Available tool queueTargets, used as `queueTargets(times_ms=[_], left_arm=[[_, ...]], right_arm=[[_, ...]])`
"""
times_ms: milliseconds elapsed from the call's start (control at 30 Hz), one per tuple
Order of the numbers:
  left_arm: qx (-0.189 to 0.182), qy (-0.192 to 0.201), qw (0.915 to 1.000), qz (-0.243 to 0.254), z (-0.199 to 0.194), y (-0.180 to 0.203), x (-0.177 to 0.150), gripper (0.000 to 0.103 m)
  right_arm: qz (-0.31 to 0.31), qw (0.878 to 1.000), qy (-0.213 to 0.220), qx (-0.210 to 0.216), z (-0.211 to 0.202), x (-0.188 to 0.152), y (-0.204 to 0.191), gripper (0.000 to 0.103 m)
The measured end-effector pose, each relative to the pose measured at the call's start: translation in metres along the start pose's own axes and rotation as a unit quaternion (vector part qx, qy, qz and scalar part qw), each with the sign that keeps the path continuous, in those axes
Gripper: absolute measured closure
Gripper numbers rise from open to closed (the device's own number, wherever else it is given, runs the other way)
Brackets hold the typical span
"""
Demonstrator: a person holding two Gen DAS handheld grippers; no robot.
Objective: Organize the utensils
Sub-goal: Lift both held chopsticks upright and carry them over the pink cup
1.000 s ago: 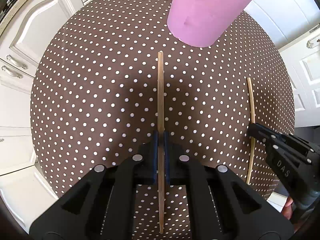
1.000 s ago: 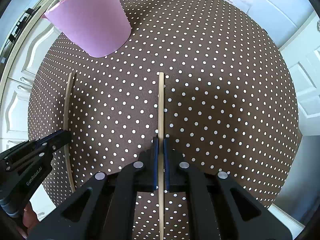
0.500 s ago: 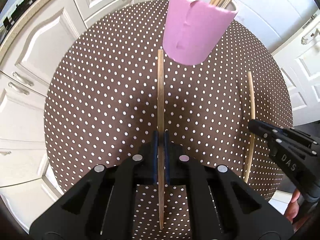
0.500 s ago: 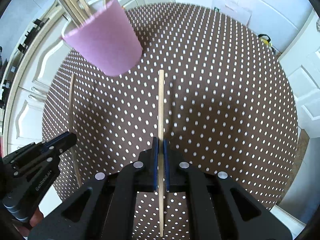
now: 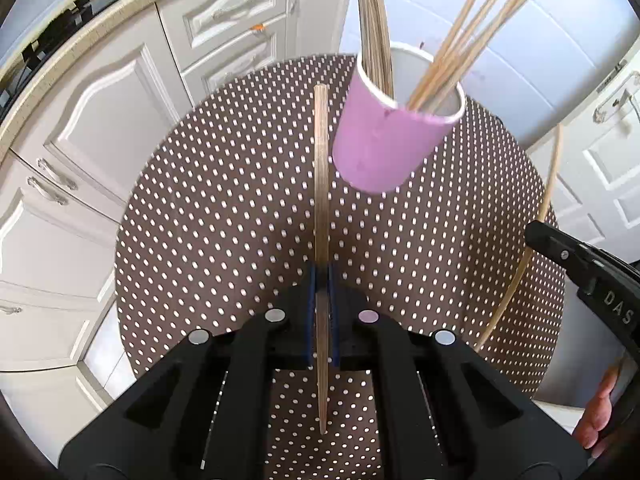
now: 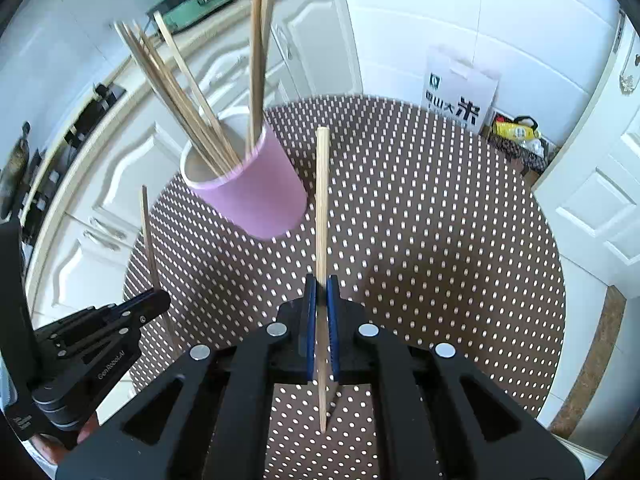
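Left wrist view: left gripper [image 5: 322, 280] and right gripper [image 6: 321, 292] each clamp one chopstick [image 5: 321, 184] above the table [image 5: 200, 200]; steer tips into the pink cup [image 5: 384, 148] near its far edge.

Left gripper [image 5: 322, 280]: matte black moulded body with ribbed, cut-out arms, four round silver fasteners across the front, and blue pads [image 5: 310, 312] lining its fingers. Right gripper [image 6: 321, 284]: same black build, silver fasteners and blue pads [image 6: 333, 320]. Side views show white lettering, apparently "DAS" and "GenRobot.AI". A bare hand [image 5: 600, 412] shows no sleeve.
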State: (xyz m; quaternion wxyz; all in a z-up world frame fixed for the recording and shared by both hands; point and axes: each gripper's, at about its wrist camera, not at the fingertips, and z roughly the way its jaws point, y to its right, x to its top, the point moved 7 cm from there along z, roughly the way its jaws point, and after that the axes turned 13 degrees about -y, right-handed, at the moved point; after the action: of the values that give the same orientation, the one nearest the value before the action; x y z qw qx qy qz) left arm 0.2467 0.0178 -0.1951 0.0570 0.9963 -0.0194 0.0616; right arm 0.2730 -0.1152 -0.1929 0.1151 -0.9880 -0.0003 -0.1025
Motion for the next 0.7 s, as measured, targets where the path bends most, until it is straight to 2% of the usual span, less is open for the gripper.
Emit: queueTargets(times_ms=[400,700], left_arm=[[-0.013,0.07,0.9973,-0.015,-0.038,0.012,0.029,0.097],[-0.028,0.141,0.9891,-0.031,-0.102,0.016,0.044,0.097]], right_arm=[[-0.015,0.997,0.069,0.009,-0.054,0.021,-0.014,0.099],[-0.029,0.992,0.121,0.024,-0.096,0.033,-0.026,0.099]])
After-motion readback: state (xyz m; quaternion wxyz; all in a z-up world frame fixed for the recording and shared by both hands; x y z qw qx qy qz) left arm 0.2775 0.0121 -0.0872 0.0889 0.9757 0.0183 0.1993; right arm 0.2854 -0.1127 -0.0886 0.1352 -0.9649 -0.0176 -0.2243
